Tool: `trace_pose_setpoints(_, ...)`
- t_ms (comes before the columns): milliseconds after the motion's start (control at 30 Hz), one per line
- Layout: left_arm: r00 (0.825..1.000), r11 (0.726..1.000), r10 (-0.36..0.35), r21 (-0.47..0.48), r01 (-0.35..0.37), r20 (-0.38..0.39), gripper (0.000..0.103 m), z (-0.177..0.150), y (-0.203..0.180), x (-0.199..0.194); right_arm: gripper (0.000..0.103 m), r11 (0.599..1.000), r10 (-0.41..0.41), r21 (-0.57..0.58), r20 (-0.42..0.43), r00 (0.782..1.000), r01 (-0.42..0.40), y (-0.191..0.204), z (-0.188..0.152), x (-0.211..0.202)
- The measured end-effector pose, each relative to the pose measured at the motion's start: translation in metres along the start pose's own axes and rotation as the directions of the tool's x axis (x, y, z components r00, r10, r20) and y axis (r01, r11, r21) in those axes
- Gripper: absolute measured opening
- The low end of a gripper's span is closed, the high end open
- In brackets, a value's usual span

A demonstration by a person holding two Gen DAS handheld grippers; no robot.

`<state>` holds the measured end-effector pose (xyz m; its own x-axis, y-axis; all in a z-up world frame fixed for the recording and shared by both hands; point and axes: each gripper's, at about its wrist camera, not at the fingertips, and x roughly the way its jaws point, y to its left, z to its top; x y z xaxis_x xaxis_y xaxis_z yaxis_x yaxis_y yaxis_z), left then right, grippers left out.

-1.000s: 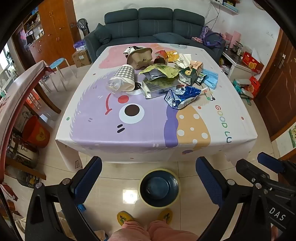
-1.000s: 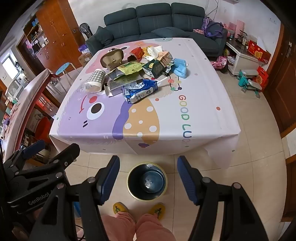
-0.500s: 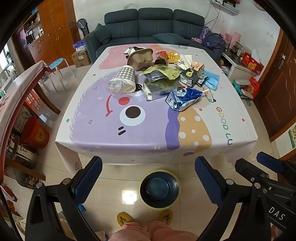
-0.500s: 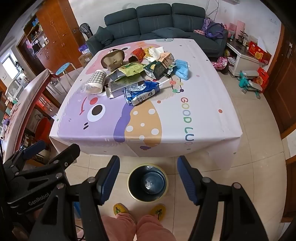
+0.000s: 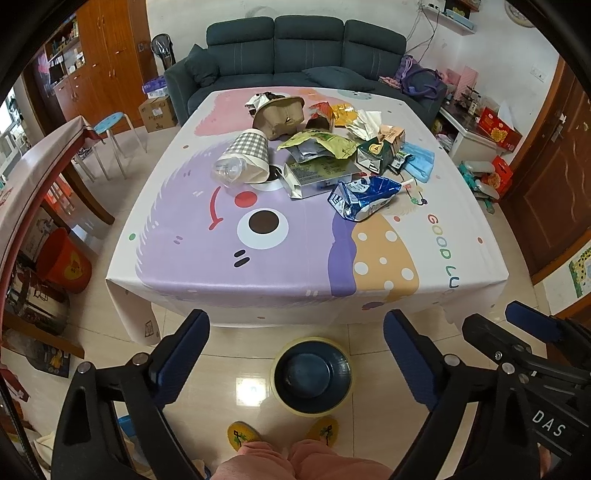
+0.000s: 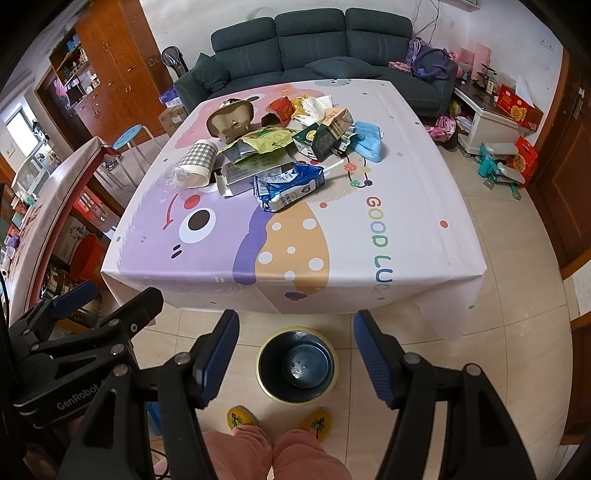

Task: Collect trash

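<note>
Left wrist view: counter (image 5: 258, 266) w/ trash pile (image 5: 325, 155) sits slightly lower in frame vs 1 s ago, so approach is barely underway. Left tool (image 5: 295, 347) & right tool (image 6: 295, 343) both spread wide, empty. Bin (image 5: 311, 374) on floor below, nothing collected yet.

Both views slightly nearer the table (image 5: 303, 266).

Living room with glossy beige tile floor (image 5: 229, 373), dark 3-seat sofa (image 5: 306, 40) against white wall (image 6: 229, 14), wooden cabinets (image 5: 107, 55).
</note>
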<state>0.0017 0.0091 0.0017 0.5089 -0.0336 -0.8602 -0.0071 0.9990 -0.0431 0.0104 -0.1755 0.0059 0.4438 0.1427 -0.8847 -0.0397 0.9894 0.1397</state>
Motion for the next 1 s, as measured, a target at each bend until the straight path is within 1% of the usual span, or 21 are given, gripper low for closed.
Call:
trace_pose_setpoints(700, 1.000, 1.000, 0.020, -0.008, -0.020, 0.021, 0.093, 0.001, 0.004, -0.013, 0.065, 1.000, 0.024, -0.012, 0.026, 0.999, -0.024, 0.003, 0.001, -0.010)
trace_pose_setpoints(1000, 0.999, 0.999, 0.034, -0.011, -0.034, 0.015, 0.093, 0.003, 0.001, -0.013, 0.065, 0.999, 0.031, -0.019, 0.026, 0.999, -0.031, 0.003, 0.001, -0.011)
